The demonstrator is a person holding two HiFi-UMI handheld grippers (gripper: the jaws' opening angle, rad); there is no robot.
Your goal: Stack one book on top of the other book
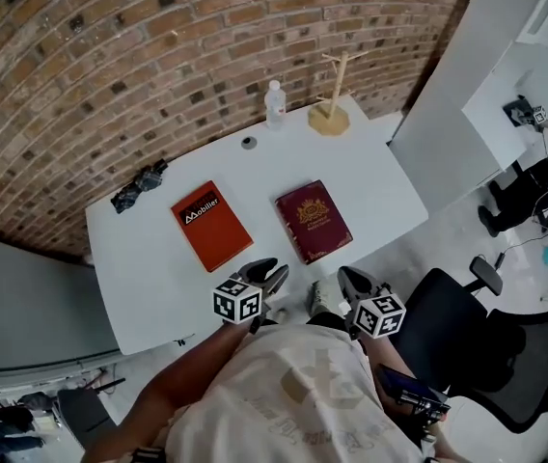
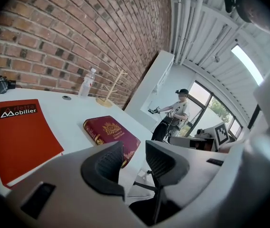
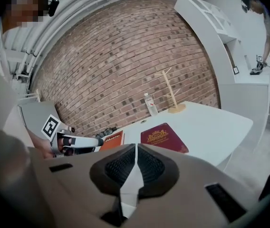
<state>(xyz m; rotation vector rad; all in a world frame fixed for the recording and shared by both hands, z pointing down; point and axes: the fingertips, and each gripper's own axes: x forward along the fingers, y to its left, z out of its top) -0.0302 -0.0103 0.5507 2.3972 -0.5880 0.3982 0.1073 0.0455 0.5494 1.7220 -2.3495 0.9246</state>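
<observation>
An orange book (image 1: 211, 226) lies flat on the white table (image 1: 149, 278), left of a maroon book (image 1: 313, 221) with gold print; a strip of table separates them. My left gripper (image 1: 272, 276) hovers at the table's near edge, just in front of the gap between the books. In the left gripper view it (image 2: 134, 148) stands open with nothing between its jaws, the orange book (image 2: 23, 137) and the maroon book (image 2: 111, 133) ahead. My right gripper (image 1: 351, 283) is off the near edge, right of the maroon book. Its jaws (image 3: 136, 148) are shut and empty, facing the maroon book (image 3: 163, 137).
At the table's far side stand a water bottle (image 1: 274, 104) and a wooden stand (image 1: 330, 114), with a small round cap (image 1: 248, 143) and a dark bundle (image 1: 139, 186) to the left. A black office chair (image 1: 486, 345) is at my right. A brick wall runs behind.
</observation>
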